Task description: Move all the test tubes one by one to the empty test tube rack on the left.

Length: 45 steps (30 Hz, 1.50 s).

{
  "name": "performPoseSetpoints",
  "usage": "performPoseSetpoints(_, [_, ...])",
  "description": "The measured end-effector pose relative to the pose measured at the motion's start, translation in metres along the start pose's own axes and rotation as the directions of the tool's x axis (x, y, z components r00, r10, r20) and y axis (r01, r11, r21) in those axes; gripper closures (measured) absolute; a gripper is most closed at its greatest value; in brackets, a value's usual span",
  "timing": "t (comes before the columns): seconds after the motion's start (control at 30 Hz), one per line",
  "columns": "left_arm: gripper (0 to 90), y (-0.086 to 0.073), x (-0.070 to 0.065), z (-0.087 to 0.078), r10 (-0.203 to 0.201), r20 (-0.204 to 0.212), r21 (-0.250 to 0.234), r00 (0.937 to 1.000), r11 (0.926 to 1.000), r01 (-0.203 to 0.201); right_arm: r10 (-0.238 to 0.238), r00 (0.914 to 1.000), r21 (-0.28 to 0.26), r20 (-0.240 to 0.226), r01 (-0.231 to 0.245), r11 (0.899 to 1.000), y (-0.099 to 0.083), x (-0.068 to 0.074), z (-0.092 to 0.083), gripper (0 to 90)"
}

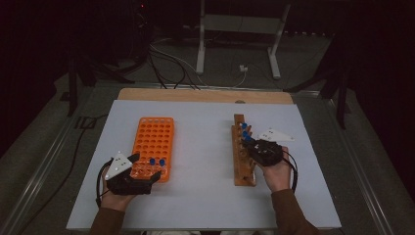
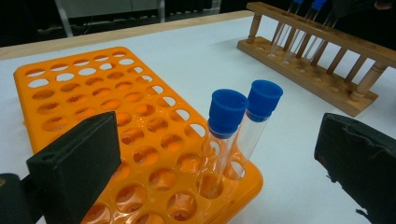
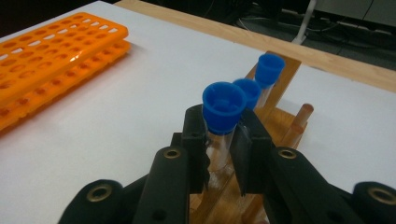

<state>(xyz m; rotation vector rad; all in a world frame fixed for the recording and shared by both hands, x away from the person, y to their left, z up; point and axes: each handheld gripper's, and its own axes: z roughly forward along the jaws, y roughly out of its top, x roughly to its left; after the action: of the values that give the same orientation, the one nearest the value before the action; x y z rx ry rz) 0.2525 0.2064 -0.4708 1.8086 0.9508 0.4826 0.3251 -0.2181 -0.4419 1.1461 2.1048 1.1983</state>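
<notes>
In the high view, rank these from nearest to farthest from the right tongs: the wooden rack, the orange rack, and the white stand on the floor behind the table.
1. Wooden rack: directly at the right tongs, right half of the table.
2. Orange rack: across the table, on its left half.
3. White stand: on the floor beyond the table's far edge.

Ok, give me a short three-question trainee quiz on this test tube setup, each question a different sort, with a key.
1. How many blue-capped tubes stand in the orange rack?
2. True or false: the right gripper has its fingers closed on a capped tube in the wooden rack.
3. The left gripper is: A) clamped on a tube, B) open beside the orange rack's near corner, C) resting on the wooden rack.

Key
1. Two, side by side at the rack's near corner.
2. True; the pads press the tube just under its blue cap.
3. B.
</notes>
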Motion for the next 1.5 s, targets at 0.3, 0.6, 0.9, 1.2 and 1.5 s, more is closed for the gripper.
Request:
performPoseSetpoints(0.3, [1.0,0.002,0.000,-0.001,-0.004,0.000,-0.007,1.0000,1.0000,0.004,-0.022,0.9997,-0.022,0.001,0.022,0.999,0.012,0.002,-0.011,77.2])
performPoseSetpoints(0.6, [1.2,0.013,-0.001,0.002,0.025,0.013,-0.011,0.9996,0.9996,-0.025,-0.035,0.9994,-0.047,-0.007,0.035,0.998,0.024,0.003,-0.020,77.2])
performPoseSetpoints(0.9, [1.2,0.033,-0.014,0.007,0.083,0.036,-0.025,0.9959,0.9963,-0.082,-0.050,0.9987,-0.060,-0.011,0.049,0.997,0.033,0.007,-0.026,77.2])
performPoseSetpoints(1.2, [1.3,0.050,-0.021,0.017,0.095,0.042,-0.032,0.9945,0.9950,-0.094,-0.049,0.9985,-0.080,-0.025,0.047,0.996,0.039,0.009,-0.032,77.2])
performPoseSetpoints(1.5, [1.4,0.059,-0.022,0.027,0.094,0.061,-0.018,0.9937,0.9955,-0.093,-0.045,0.9973,-0.086,-0.058,0.040,0.995,0.043,0.014,-0.028,77.2])
